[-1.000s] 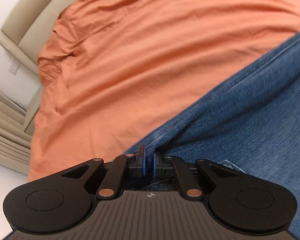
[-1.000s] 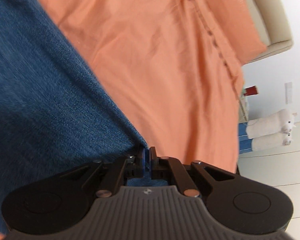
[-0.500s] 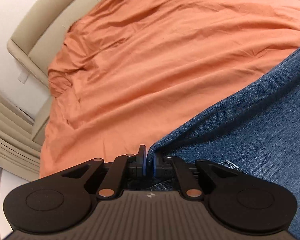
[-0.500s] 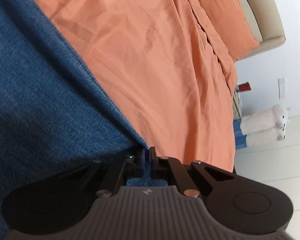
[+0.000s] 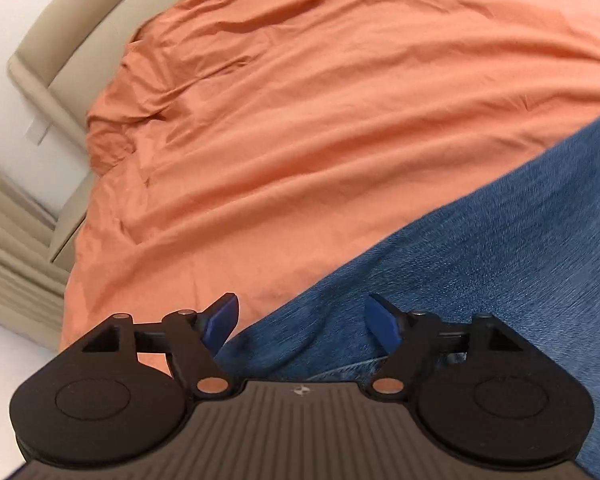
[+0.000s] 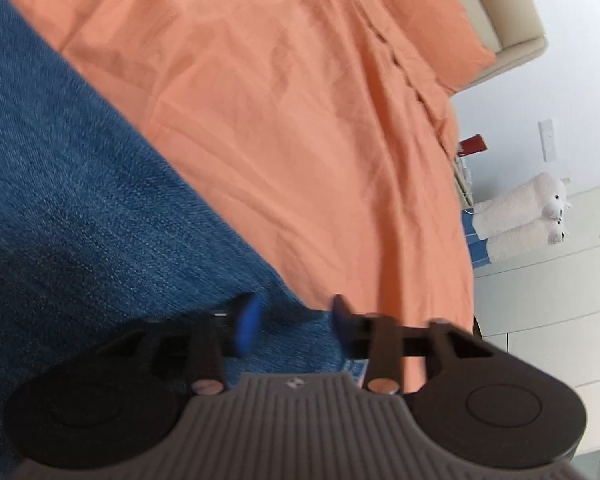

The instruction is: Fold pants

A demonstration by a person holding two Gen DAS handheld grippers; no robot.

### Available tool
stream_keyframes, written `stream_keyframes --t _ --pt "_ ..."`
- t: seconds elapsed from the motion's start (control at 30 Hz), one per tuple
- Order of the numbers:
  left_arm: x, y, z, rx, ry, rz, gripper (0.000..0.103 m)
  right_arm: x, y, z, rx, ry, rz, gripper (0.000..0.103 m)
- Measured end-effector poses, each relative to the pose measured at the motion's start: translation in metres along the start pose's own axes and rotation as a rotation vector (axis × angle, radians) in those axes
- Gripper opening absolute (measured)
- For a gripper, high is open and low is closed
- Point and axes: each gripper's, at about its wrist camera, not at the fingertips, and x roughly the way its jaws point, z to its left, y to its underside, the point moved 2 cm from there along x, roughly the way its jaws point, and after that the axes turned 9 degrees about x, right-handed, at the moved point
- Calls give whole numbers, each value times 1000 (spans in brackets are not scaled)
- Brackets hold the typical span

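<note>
**Both grippers letting go of a laid fold**

The jeans [image 5: 480, 272] lie on the orange bedsheet [image 5: 320, 120], filling the 4 o'clock part of the left wrist view and the 9 o'clock side of the right. The left gripper [image 5: 300, 320] is opening, denim between its blue pads but unpressed. The right gripper [image 6: 292, 320] is opening too, over the denim edge. This reads as a fold just set down; how many folds remain I cannot tell, since most of the jeans are out of view.
</note>
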Motion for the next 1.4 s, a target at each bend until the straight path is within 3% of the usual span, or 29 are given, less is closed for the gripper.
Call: stream_keyframes --t 0.13,0.23,0.43,0.57,0.67,0.83,0.87,0.93,1.0,1.03,1.07,1.1,1.27,1.4 --pt "-35 23 26 -166 51 -33 85 -35 5 -7 135 -49 -32 49" --pt "-63 56 49 -324 84 -36 83 -75 12 4 254 -176 -59 52" --pt "-96 149 94 -741 142 -52 82 -149 26 65 378 -441 -103 54" --pt "-89 212 108 -1035 204 -74 82 -185 30 106 437 -562 -149 54" --pt "-67 252 104 -1261 297 -101 81 -206 28 132 450 -596 -171 54" --pt "-21 280 97 -1538 424 -177 80 -210 18 152 468 -601 -149 54" --pt "-11 280 95 -1570 440 -186 74 -207 17 150 467 -594 -145 54" --pt "4 276 93 -1591 454 -196 64 -206 15 150 467 -575 -139 54" --pt "9 273 95 -1592 439 -193 45 -206 19 149 475 -554 -126 53" --pt "8 269 98 -1576 421 -186 39 -204 20 148 480 -543 -117 53" --pt "3 264 103 -1540 394 -189 25 -202 22 146 485 -534 -109 53" --pt "-9 260 108 -1488 365 -208 19 -200 24 145 491 -523 -99 52" --pt "-75 215 131 -1186 224 -301 18 -194 37 133 505 -469 -85 52" --pt "-58 203 131 -1063 151 -199 18 -184 46 126 522 -435 -65 52"
